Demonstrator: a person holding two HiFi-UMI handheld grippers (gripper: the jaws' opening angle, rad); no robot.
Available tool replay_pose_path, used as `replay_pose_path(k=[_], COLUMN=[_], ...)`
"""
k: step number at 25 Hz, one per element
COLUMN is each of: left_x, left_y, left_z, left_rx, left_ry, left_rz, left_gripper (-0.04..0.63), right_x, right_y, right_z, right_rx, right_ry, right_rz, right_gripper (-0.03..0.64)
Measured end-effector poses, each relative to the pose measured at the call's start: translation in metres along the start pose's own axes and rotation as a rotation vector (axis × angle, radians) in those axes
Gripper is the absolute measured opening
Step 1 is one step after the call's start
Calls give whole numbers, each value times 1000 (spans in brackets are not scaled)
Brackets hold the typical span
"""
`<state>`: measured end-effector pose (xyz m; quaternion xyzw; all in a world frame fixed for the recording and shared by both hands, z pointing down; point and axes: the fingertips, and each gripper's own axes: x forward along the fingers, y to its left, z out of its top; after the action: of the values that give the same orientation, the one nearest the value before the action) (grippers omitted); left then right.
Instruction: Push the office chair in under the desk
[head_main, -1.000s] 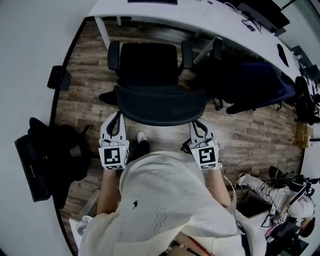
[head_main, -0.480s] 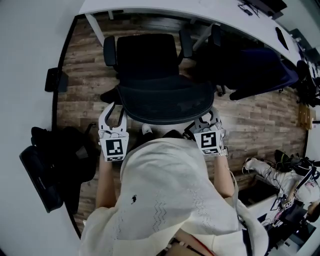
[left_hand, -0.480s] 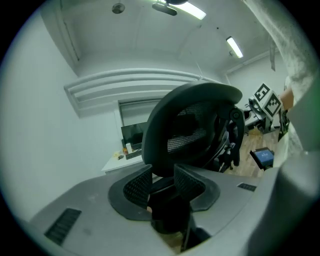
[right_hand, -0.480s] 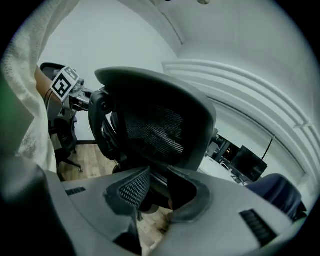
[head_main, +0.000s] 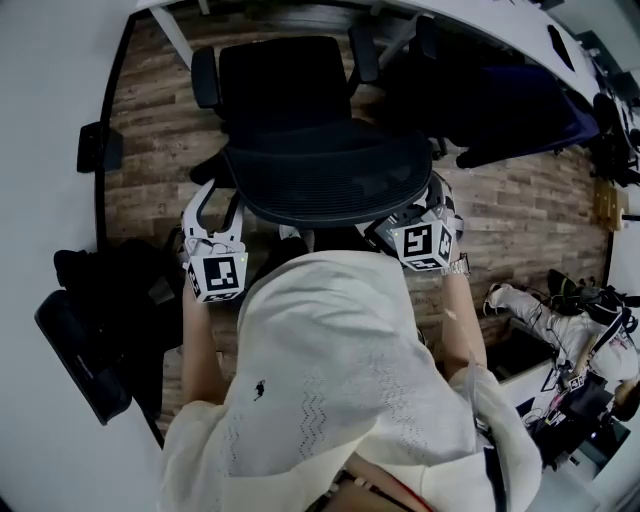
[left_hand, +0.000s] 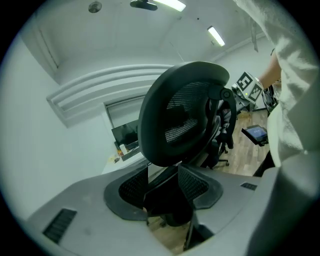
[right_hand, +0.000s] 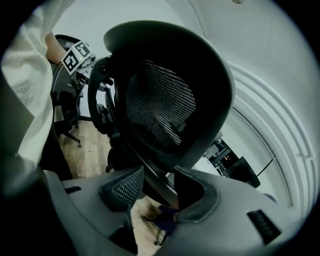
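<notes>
A black office chair stands in front of me in the head view, its mesh backrest (head_main: 325, 175) nearest me and its seat (head_main: 285, 85) toward the white desk (head_main: 480, 30) at the top. My left gripper (head_main: 215, 205) is at the backrest's left edge and my right gripper (head_main: 425, 205) at its right edge. In the left gripper view the backrest (left_hand: 182, 115) rises above the left gripper (left_hand: 167, 187), with a dark frame part filling the gap between the jaws. In the right gripper view a bar of the backrest (right_hand: 165, 100) runs between the jaws of the right gripper (right_hand: 155, 187).
A second dark chair (head_main: 500, 120) sits under the desk to the right. A black bag (head_main: 110, 290) and a black panel (head_main: 80, 360) lie by the left wall. A person's legs (head_main: 545, 315) reach in at the right. The floor is wood plank.
The chair has rolled toward the desk, its seat now closer under the desk edge. Both grippers followed it forward, still at the backrest's two edges.
</notes>
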<state>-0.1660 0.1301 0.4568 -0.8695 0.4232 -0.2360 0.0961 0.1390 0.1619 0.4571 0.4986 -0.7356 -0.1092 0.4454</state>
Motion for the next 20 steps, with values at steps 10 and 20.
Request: replay_pose_path(k=[10, 20], left_x=[10, 24], left_y=[-4, -9], left_z=[-18, -24], left_rx=[237, 330], left_ry=[110, 147], left_rz=[-84, -142], left_gripper=[225, 240], right_x=[18, 42], right_y=[-3, -11], right_z=[-22, -37], right_rx=[-186, -363], right_ry=[16, 56], right_rz=[87, 152], right_gripper=[253, 232])
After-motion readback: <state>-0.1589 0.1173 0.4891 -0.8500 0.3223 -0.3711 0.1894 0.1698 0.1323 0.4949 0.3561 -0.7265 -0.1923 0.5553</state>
